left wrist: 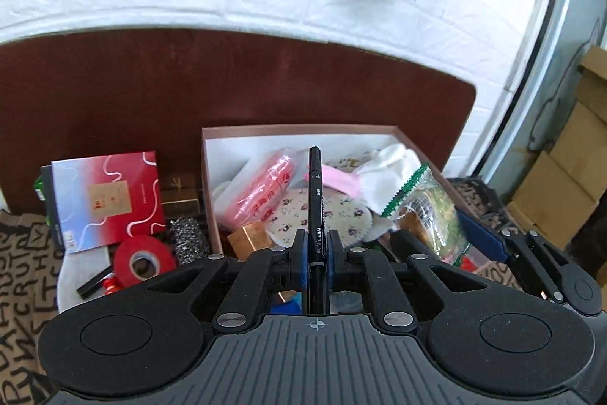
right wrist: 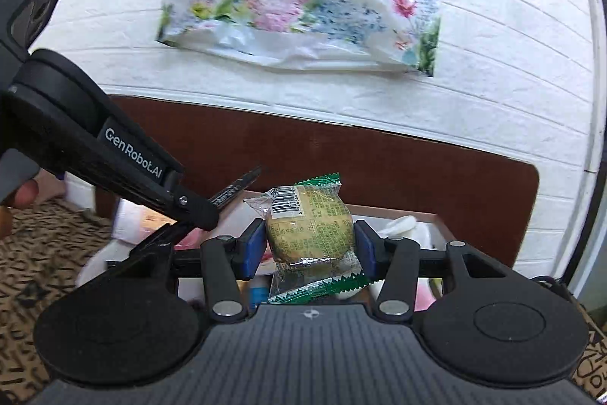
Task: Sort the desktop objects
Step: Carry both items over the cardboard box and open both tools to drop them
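My left gripper [left wrist: 315, 247] is shut on a black pen [left wrist: 315, 200] that points forward over the open pink-rimmed box [left wrist: 206, 177]. The box holds a pink packet [left wrist: 265, 192], a floral pad [left wrist: 326, 215], white cloth [left wrist: 394, 162] and a copper block [left wrist: 250, 234]. My right gripper [right wrist: 309, 245] is shut on a wrapped snack cake [right wrist: 309, 230] in a clear, green-edged wrapper, held above the same box [right wrist: 436, 219]. The snack also shows in the left wrist view [left wrist: 428, 211], at the box's right side. The left gripper body [right wrist: 114, 162] and the pen tip [right wrist: 242, 181] show in the right wrist view.
Left of the box lie a red-and-blue card box [left wrist: 106, 200], a red tape roll [left wrist: 142, 260], a steel scourer [left wrist: 186, 238] and dark small boxes [left wrist: 180, 192]. The brown table [left wrist: 227, 82] backs onto a white brick wall. A patterned cloth [left wrist: 22, 283] lies at left, cardboard cartons [left wrist: 569, 177] at right.
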{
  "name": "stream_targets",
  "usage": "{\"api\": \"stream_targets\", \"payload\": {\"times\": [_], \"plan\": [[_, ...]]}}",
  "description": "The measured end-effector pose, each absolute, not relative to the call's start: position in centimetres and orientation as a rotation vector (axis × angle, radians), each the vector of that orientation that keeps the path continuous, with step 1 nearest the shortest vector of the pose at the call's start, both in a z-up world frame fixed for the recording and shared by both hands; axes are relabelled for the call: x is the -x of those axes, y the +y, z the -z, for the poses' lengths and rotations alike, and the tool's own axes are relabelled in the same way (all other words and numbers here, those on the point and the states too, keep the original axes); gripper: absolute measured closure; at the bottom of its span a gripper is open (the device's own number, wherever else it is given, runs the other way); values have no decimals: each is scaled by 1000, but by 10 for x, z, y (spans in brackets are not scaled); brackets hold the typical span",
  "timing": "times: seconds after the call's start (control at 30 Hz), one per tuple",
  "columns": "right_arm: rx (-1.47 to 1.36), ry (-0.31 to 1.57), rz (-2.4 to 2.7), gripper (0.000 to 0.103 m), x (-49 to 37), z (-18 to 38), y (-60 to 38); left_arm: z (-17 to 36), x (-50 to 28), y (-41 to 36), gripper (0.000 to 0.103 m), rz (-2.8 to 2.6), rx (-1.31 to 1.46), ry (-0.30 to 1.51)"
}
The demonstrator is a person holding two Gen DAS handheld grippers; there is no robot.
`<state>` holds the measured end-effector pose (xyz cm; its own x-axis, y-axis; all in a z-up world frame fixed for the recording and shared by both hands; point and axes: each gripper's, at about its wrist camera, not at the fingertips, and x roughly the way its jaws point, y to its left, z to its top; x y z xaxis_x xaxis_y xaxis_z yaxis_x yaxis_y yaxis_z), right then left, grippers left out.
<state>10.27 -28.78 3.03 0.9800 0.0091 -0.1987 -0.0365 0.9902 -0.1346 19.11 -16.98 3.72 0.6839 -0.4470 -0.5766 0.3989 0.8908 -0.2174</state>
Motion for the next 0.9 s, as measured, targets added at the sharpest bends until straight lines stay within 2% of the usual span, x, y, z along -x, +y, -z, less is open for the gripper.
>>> {"api": "stream_targets", "payload": {"times": [0.13,0.17,0.2,0.23,0.27,0.3,0.33,0.4,0.5,0.9], "plan": [[131,232,-9,48,-126,-16,-293,-24,-209,-178,96,453,63,690],[147,254,-14,47,-132,-11,-291,-20,-213,-179,73,455,62,696],[166,288,-30,46,-138,-5,-289,-16,-213,-178,66,460,59,690],[190,326,-47,44,-143,1,-287,-14,-212,-178,39,459,51,678],[214,344,-55,38,-144,5,-283,-12,-208,-176,17,460,45,658],[240,338,-50,28,-142,10,-280,-11,-203,-174,10,456,46,628],[257,322,-40,24,-138,13,-277,-10,-198,-171,5,447,45,598],[273,294,-23,13,-131,18,-274,-10,-191,-170,4,450,31,577],[251,278,0,4,-127,20,-273,-3,-183,-172,0,447,-7,591],[230,291,-12,0,-118,17,-271,5,-163,-166,0,427,-25,611]]}}
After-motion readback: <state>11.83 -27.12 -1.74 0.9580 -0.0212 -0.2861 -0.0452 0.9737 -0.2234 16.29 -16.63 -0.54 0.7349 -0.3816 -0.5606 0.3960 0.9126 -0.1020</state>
